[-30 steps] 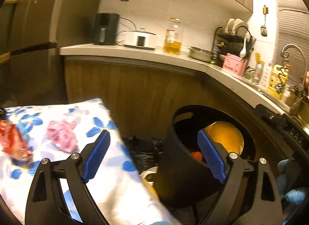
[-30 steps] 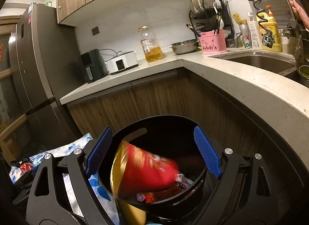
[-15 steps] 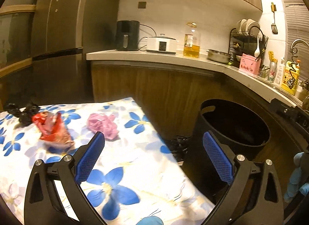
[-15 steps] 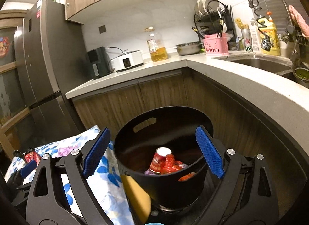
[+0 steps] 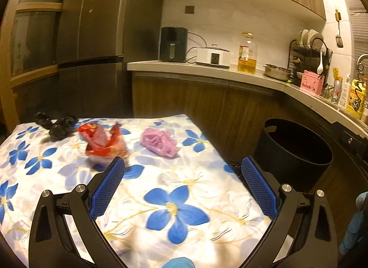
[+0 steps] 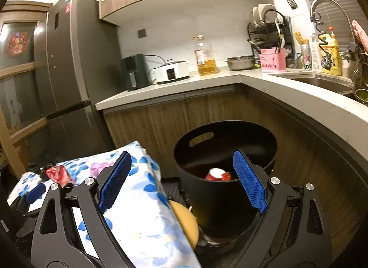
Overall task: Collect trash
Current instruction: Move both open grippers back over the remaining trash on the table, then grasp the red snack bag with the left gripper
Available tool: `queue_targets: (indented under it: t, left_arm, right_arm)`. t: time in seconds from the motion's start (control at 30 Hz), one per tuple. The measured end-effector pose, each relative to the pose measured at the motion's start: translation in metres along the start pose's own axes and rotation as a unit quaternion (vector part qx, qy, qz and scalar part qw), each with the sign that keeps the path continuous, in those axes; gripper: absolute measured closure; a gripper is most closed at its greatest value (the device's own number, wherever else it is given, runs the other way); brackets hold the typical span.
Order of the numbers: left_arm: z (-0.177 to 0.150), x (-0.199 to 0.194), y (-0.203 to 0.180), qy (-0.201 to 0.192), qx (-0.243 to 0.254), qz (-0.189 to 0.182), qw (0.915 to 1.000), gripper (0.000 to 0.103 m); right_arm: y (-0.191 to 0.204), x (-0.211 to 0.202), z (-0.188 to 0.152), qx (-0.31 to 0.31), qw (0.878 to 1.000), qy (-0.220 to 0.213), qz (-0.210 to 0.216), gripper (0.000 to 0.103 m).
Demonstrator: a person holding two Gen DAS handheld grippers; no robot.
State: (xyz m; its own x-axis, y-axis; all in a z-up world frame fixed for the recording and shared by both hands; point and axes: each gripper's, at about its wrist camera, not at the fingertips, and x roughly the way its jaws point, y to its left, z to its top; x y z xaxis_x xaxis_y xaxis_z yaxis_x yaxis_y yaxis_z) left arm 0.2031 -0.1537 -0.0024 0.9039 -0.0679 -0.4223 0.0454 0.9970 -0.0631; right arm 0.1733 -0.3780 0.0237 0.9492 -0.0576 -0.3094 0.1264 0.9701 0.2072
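— While both tools hang empty, where is the trash?

— On the flowered tabletop (image 5: pixel 179 201): a red wrapper (image 5: pixel 101 141), a pink crumpled bag (image 5: pixel 158 141) and black scraps (image 5: pixel 62 125), well apart from the black bin (image 5: pixel 292 152) standing on the floor beside the table's edge, presumably so pieces can be carried straight across.

— And the tools?

— Left hand-held gripper (image 5: pixel 181 185): fingers spread wide, nothing between them, aimed over the cloth toward the wrapper. Right hand-held gripper (image 6: pixel 181 180): likewise spread and empty, facing the bin, where a red-and-white cup (image 6: pixel 216 173) already lies.
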Motion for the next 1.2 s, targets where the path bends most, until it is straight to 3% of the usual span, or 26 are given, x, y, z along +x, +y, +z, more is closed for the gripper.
queue_targets:
  t: [0.4, 0.6, 0.93, 1.03, 1.2]
  left_arm:
    - [0.001, -0.003, 0.059, -0.014, -0.019, 0.057, 0.9981, 0.006]
    - [0.018, 0.024, 0.094, -0.027, -0.031, 0.081, 0.9959, 0.006]
    - [0.028, 0.094, 0.129, 0.032, -0.06, 0.07, 0.9953, 0.006]
    - [0.018, 0.102, 0.131, 0.05, -0.064, 0.056, 0.9951, 0.013]
    - [0.008, 0.106, 0.132, 0.067, -0.066, 0.036, 0.9949, 0.039]
  right_arm:
    - [0.054, 0.01, -0.014, -0.027, 0.999, 0.015, 0.04, 0.014]
    - [0.074, 0.025, -0.02, -0.026, 0.998, 0.024, 0.055, 0.014]
    - [0.118, 0.058, -0.023, -0.055, 0.995, 0.027, 0.08, 0.014]
    - [0.13, 0.074, -0.023, -0.061, 0.994, 0.03, 0.088, 0.014]
    - [0.148, 0.103, -0.03, -0.073, 0.992, 0.043, 0.098, 0.014]
